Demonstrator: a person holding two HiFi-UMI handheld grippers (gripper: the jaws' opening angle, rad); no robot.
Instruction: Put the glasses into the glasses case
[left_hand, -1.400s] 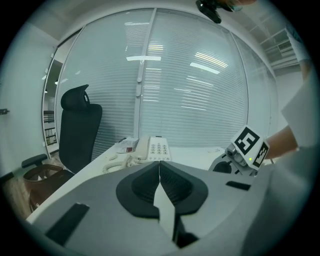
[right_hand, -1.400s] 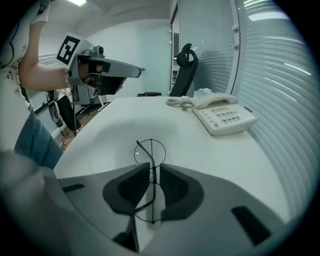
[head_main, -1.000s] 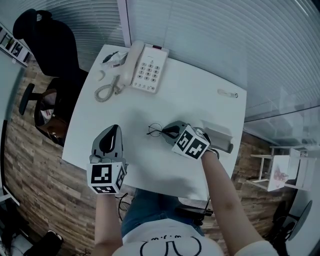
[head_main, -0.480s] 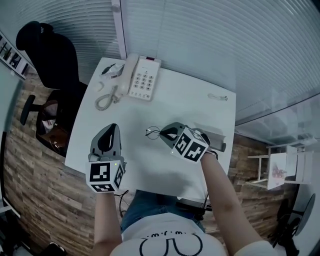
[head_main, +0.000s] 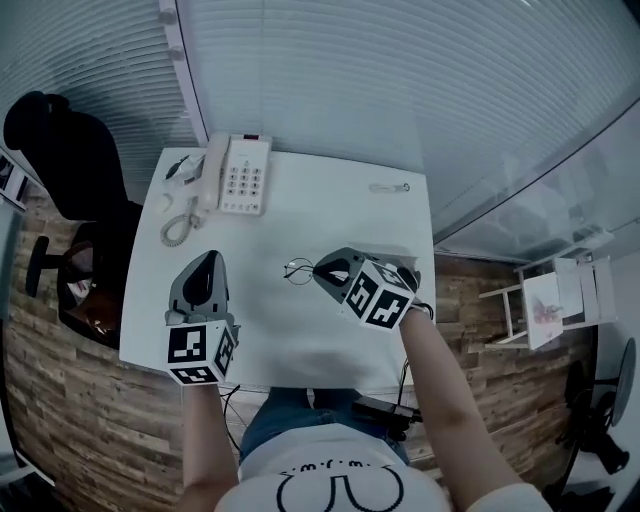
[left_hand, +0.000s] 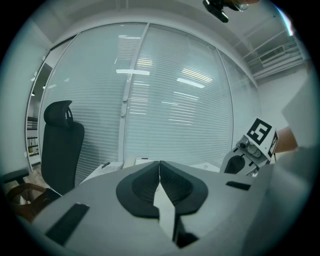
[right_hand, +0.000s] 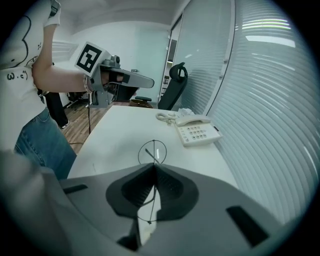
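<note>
**Picked up and in the air**

Pinched tight in the right tool (right_hand: 152, 167): the thin round wire glasses (right_hand: 152, 151), now lifted above the white counter (head_main: 300, 210), no longer lying on it. Shut on nothing, the left tool (left_hand: 160, 172), raised too. Ready for carrying to the glasses case, not plainly seen here.

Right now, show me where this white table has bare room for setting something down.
Bare: the wide stretch of white table between the white push-button telephone and the small pen-like object, and the near strip between the left gripper and right gripper. Crowded: the far left corner, with telephone and coiled cord.
</note>
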